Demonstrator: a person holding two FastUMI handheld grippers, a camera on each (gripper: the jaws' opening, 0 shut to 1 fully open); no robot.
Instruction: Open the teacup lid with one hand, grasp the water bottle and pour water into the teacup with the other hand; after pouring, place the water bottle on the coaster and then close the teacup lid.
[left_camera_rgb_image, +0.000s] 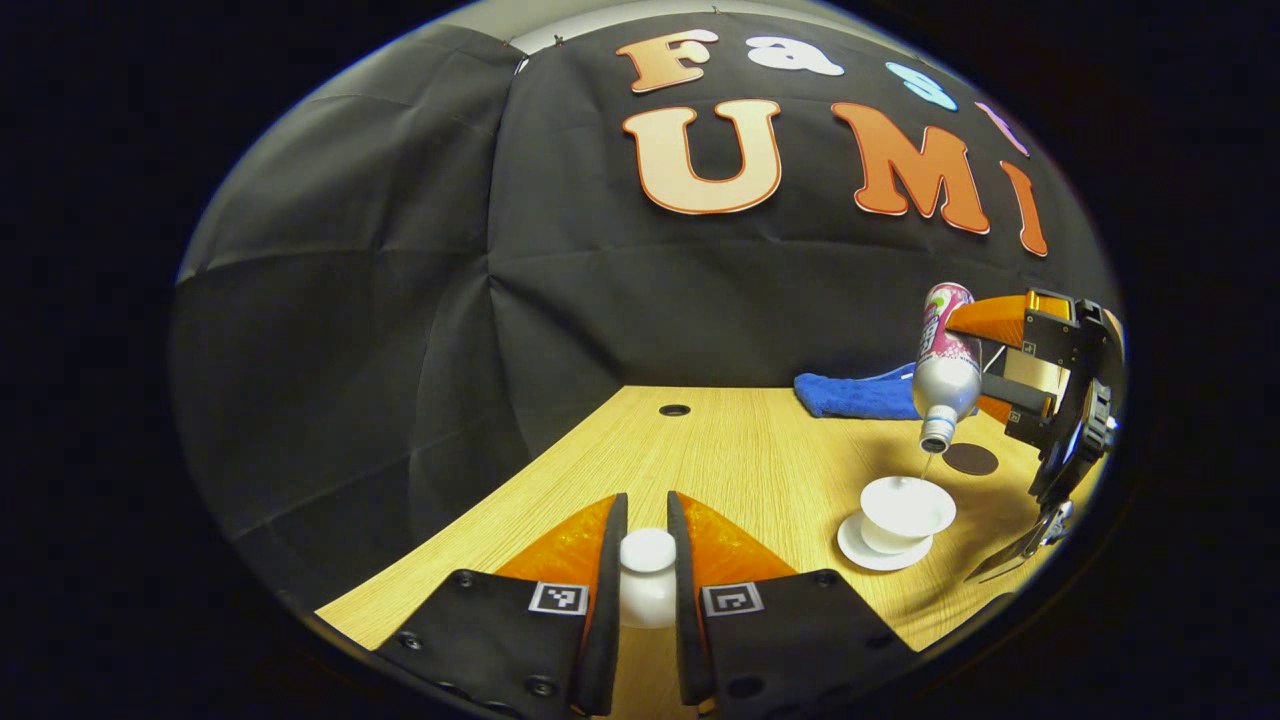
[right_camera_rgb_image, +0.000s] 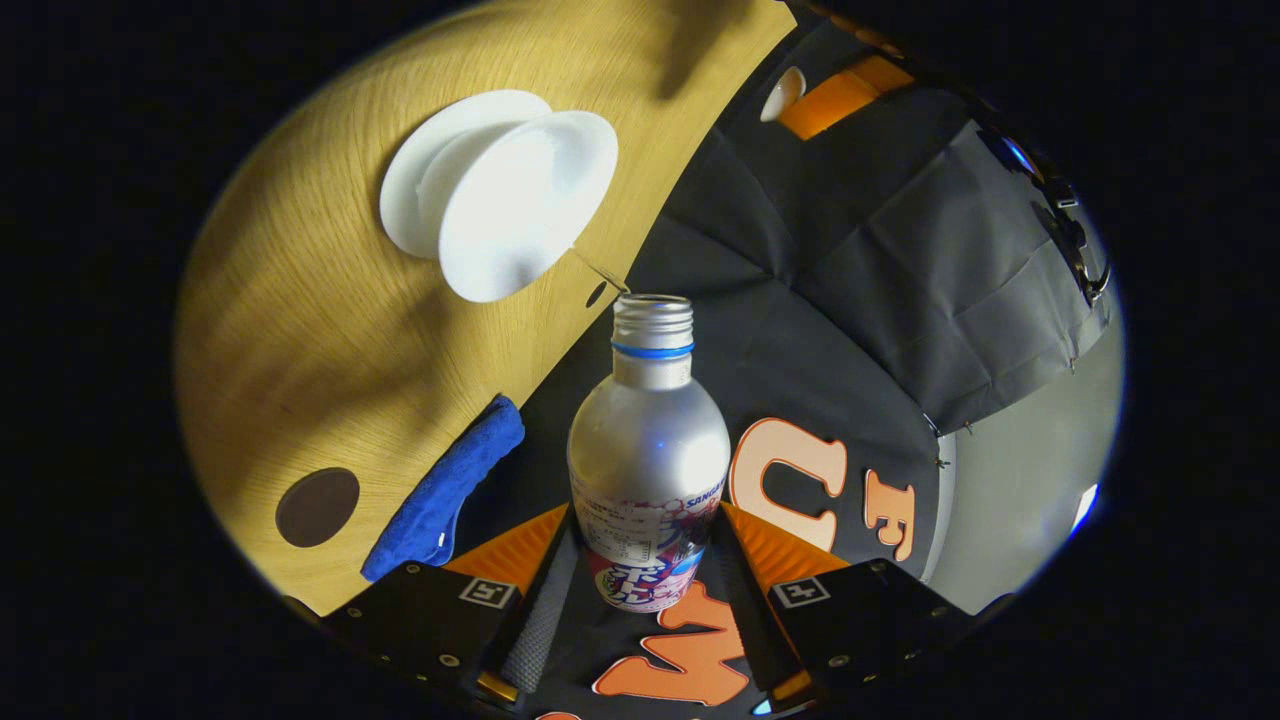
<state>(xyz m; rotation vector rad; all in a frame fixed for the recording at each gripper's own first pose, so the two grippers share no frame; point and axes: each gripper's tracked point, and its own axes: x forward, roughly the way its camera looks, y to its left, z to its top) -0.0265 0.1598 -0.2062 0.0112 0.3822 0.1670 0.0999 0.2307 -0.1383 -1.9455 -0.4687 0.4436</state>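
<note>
My left gripper (left_camera_rgb_image: 647, 520) is shut on the white teacup lid (left_camera_rgb_image: 647, 572), held low over the near part of the table. The open white teacup (left_camera_rgb_image: 905, 508) stands on its saucer (left_camera_rgb_image: 868, 552) at the right. Above it my right gripper (left_camera_rgb_image: 975, 362) is shut on the silver water bottle (left_camera_rgb_image: 945, 370), tipped mouth down, and a thin stream (left_camera_rgb_image: 927, 465) runs into the cup. In the right gripper view the bottle (right_camera_rgb_image: 650, 450) sits between the fingers of the right gripper (right_camera_rgb_image: 648, 540), its open mouth aimed at the teacup (right_camera_rgb_image: 525, 200). The left gripper (right_camera_rgb_image: 805, 100) with the lid (right_camera_rgb_image: 782, 92) shows far off.
A round dark coaster (left_camera_rgb_image: 970, 458) lies on the wooden table (left_camera_rgb_image: 720, 450) just behind the cup, also seen as the coaster (right_camera_rgb_image: 317, 507). A blue cloth (left_camera_rgb_image: 855, 395) lies at the table's back edge, the same cloth (right_camera_rgb_image: 445, 490). A small hole (left_camera_rgb_image: 674, 410) is in the tabletop.
</note>
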